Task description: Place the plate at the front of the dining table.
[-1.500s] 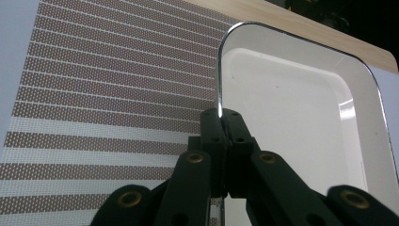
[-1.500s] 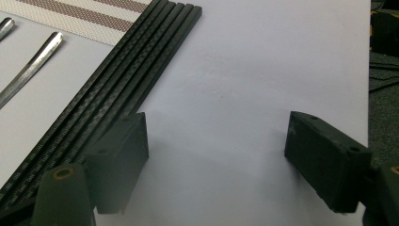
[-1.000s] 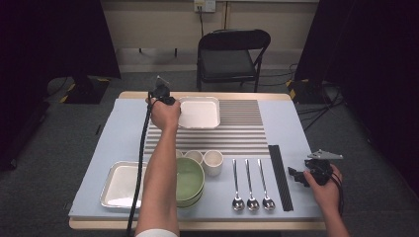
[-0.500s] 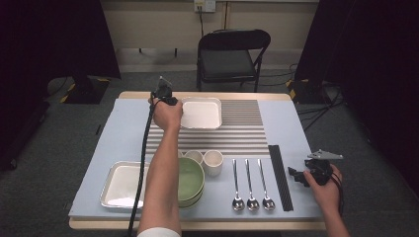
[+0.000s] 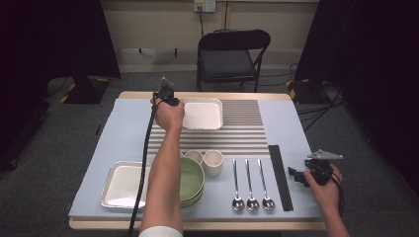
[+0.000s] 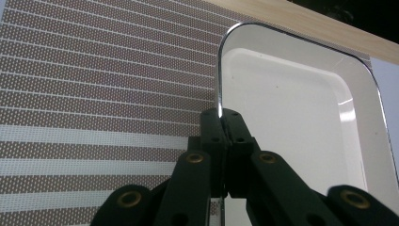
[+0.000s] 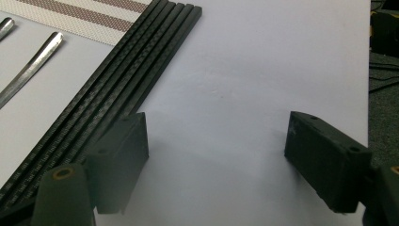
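So the left gripper (image 6: 221, 117) has its jaws pinched tight on the rim of the white metal tray (image 6: 291, 122), right at the tray's left edge in the left gripper view. That tray sits at the far side of the table on the striped placemat (image 5: 247, 133), just short of the table's wooden back edge (image 6: 301, 21). Can't tell if it's lifted or flat on the mat.

The right gripper (image 5: 296, 176) is hanging out wide open over bare blue-grey table cover, just beside the black chopsticks (image 7: 117, 70), holding nothing.

Progress-wise I'd say it's early: one tray is gripped, while the second tray (image 5: 123, 183), green bowls (image 5: 191, 178), two little cups (image 5: 207, 160) and three spoons (image 5: 252, 185) sit lined up near the front.

Room to move: plenty of open mat right of the tray, not much behind it before the edge drops off.
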Available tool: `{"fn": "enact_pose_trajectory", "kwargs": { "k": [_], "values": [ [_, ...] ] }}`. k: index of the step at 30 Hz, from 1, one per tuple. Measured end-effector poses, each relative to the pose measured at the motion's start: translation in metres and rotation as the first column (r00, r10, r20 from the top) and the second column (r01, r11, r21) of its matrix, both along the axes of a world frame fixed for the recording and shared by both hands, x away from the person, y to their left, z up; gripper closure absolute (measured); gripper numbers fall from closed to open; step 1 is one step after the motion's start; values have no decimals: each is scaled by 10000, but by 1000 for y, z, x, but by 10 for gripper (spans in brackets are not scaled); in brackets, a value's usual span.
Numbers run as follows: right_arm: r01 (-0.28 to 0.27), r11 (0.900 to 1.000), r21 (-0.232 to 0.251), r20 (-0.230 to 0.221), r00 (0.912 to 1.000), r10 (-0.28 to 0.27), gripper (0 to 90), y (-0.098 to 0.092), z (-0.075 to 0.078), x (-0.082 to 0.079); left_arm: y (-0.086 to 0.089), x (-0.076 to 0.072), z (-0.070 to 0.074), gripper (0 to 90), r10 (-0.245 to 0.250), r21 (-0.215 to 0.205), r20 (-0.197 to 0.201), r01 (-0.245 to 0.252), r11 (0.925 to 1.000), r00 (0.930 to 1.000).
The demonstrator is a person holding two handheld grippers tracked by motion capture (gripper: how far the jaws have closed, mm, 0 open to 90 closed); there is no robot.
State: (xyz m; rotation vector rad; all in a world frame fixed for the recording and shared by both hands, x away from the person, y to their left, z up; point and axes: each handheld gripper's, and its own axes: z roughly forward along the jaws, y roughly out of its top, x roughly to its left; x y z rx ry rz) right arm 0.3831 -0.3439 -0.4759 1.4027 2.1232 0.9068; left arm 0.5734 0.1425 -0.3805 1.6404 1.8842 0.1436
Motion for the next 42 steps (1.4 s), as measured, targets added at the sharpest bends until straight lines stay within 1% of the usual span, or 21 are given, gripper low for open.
{"fn": "enact_pose_trajectory", "kwargs": {
  "k": [2,10,16,22,24,26,28,32,38,42],
  "values": [
    [-2,10000,4,-2,10000,2,210,0,0,0,0,0,0,892,-5,4,36,5,10000,10000],
    [-9,10000,8,2,10000,9,210,0,0,0,1,2,-1,892,29,57,-27,-29,10000,10000],
    [-9,10000,5,1,10000,9,210,0,0,0,-2,3,-3,892,-119,174,-72,120,9998,9999],
    [-8,10000,1,6,10000,8,210,0,0,0,-6,5,-5,892,-190,144,-111,192,9997,9998],
    [-13,10000,0,7,10000,13,210,0,0,0,-7,5,-6,892,-137,125,-120,139,9998,9998],
    [-8,10000,5,6,10000,8,210,0,0,0,-7,6,-8,892,-151,156,-171,154,9998,9997],
    [-10,10000,3,9,10000,10,210,0,0,0,-7,5,-8,891,-76,230,-135,79,9997,9999],
    [-1,10000,4,-5,10000,1,210,0,0,0,-6,6,-9,892,-41,222,-127,44,9997,9999],
    [1,10000,2,-5,10000,-1,210,0,0,0,-5,6,-12,891,-62,254,-222,68,9997,9997],
    [4,10000,1,-3,10000,-4,210,0,0,0,-5,6,-13,891,25,228,-216,-20,9997,9998]
  ]
}}
